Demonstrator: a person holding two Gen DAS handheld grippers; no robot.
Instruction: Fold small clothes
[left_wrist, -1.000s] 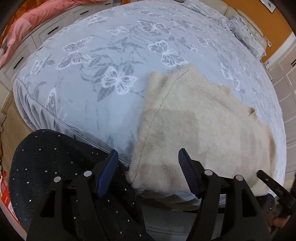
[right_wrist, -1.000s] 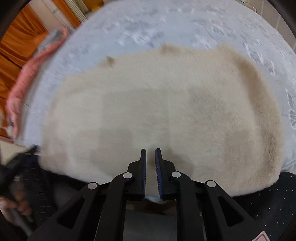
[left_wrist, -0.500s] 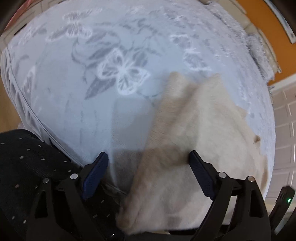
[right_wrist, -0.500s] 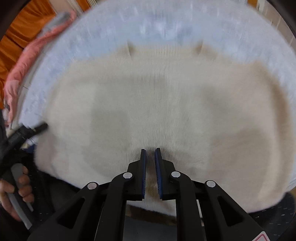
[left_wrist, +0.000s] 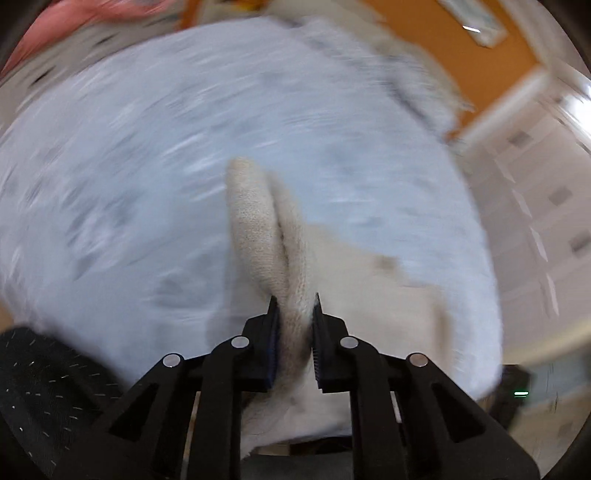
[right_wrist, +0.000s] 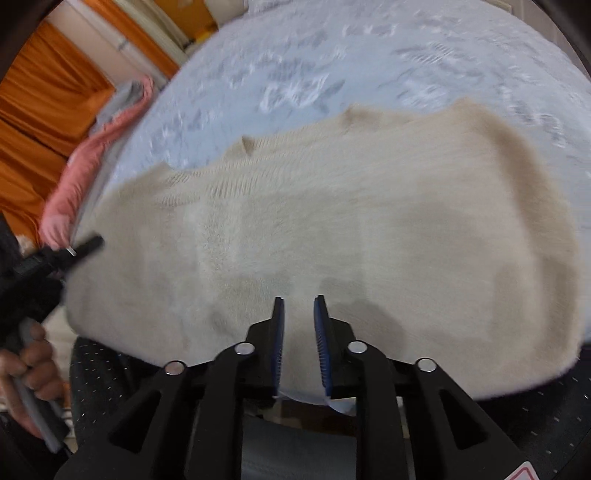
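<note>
Blue bedspread (right_wrist: 369, 48) — left tongs (left_wrist: 294, 301) closing on sweater (left_wrist: 258, 236).

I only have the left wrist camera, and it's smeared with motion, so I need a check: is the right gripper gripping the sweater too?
Observer: No. The right gripper has a clear gap between its jaws, which are opening. The sweater shows through the gap but is not pinched.
Operator: Is the rest of the sweater bunched up?
Observer: No, most of it lies spread wide across the bedspread.
Operator: Where on it is my gripper?
Observer: In the right wrist view, the left gripper is at the sweater's left edge, with a hand on its handle.
</note>
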